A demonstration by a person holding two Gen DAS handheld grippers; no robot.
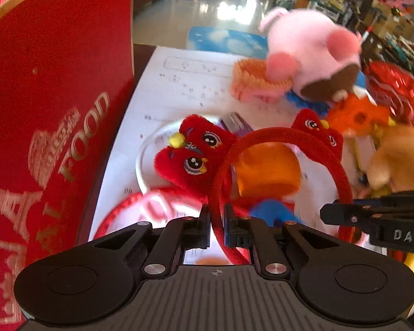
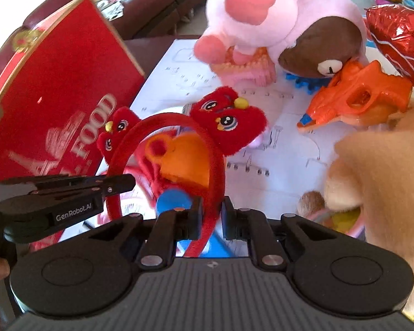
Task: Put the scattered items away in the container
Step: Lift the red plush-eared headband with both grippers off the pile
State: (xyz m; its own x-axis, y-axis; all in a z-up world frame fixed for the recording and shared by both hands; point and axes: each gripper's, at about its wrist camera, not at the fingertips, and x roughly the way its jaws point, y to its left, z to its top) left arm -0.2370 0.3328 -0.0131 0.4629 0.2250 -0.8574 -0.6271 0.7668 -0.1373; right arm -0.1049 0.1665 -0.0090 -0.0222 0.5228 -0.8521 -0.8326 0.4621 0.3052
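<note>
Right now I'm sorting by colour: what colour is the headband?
Red headband, with red plush faces; clearest in the right wrist view.

Dark table (image 1: 142,55) mostly covered by a white printed sheet (image 1: 179,88). Lay on that sheet: white round dish (image 1: 149,149), orange-pink bristly block (image 1: 251,82) under a pink plush (image 1: 312,52), blue gear (image 2: 303,81), orange toy gun (image 2: 356,102). Stood at the sheet's left edge: red box (image 1: 55,104).
</note>
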